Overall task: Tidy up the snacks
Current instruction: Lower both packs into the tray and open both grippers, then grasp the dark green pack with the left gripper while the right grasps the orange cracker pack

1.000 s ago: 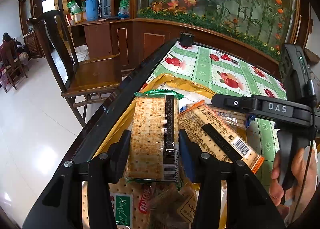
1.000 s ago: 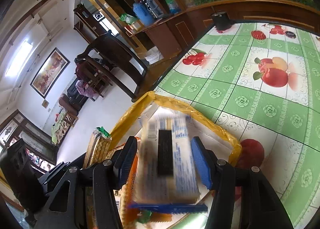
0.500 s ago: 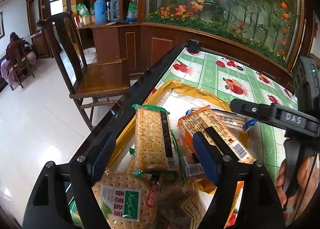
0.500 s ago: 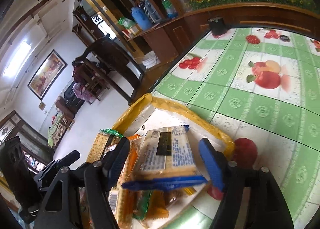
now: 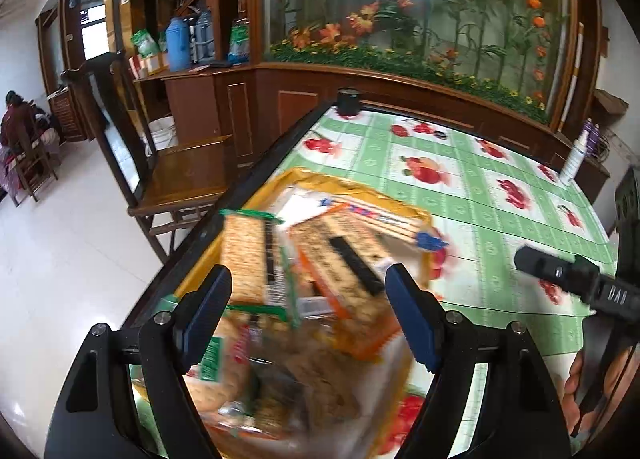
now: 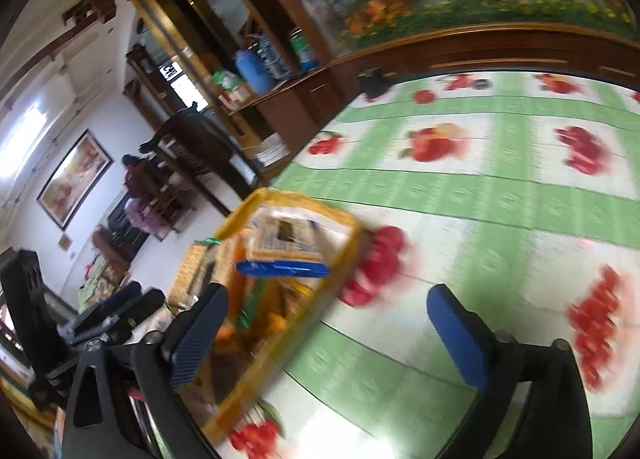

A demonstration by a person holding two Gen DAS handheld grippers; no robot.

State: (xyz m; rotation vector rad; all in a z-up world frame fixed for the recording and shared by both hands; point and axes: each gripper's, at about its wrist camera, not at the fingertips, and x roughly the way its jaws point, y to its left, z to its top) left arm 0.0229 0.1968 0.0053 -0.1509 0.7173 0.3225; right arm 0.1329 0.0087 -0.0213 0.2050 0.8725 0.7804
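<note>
A yellow tray (image 5: 360, 183) (image 6: 280, 195) near the table's left edge holds several snack packs. Among them are a green-edged cracker pack (image 5: 248, 255), an orange-edged one (image 5: 344, 259) and a blue-ended pack (image 6: 284, 243) lying on top. My left gripper (image 5: 308, 299) hovers open above the packs, its pads touching none of them. My right gripper (image 6: 328, 307) is off the tray's right side over the tablecloth, its jaws opening wide with nothing between them. It also shows at the right of the left wrist view, as the right gripper (image 5: 576, 283). Both views are blurred.
The table has a green fruit-print cloth (image 5: 460, 195) and a dark left edge (image 5: 240, 199). A wooden chair (image 5: 180, 163) stands beside it. A black cup (image 5: 348, 103) sits at the far corner and a white bottle (image 5: 576, 159) at the far right. A person (image 5: 16, 127) sits far off.
The left gripper let go of the green-edged cracker pack and drew back upward. The right gripper released the blue-ended pack into the tray and swung away to the right, opening wide.
</note>
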